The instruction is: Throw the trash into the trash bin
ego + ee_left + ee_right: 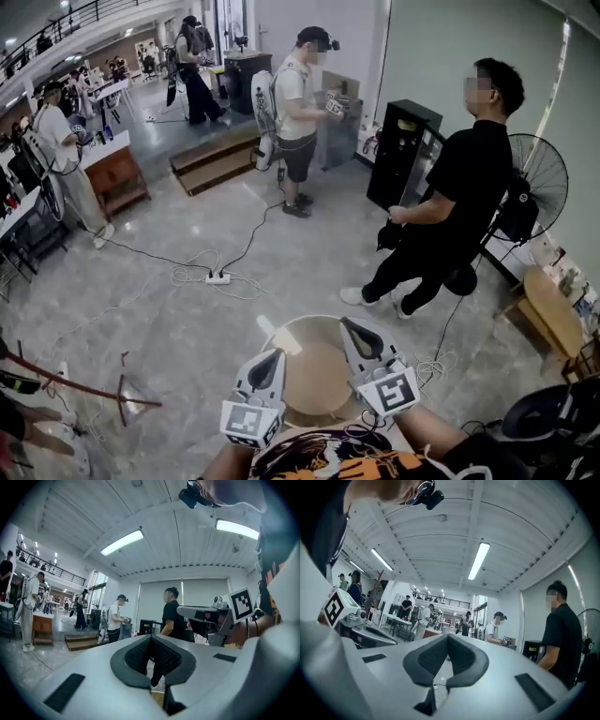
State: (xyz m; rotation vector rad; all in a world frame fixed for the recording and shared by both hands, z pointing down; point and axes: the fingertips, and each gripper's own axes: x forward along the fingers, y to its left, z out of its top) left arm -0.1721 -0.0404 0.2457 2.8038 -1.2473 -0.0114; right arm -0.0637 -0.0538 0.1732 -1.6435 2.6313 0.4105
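Observation:
Both grippers are raised side by side at the bottom of the head view, pointing level and forward over a round tan tabletop. My left gripper has its dark pads closed together with nothing between them. My right gripper is likewise shut and empty, its pads meeting in the right gripper view. Each gripper view looks out across the hall towards the standing people. I see no trash in either gripper, and no trash bin that I can make out. A small white strip lies by the tabletop's left rim.
A person in black stands close ahead on the right, beside a black cabinet and a floor fan. Another person in a white shirt stands farther back. A power strip with cables lies on the floor. A wooden stool stands right.

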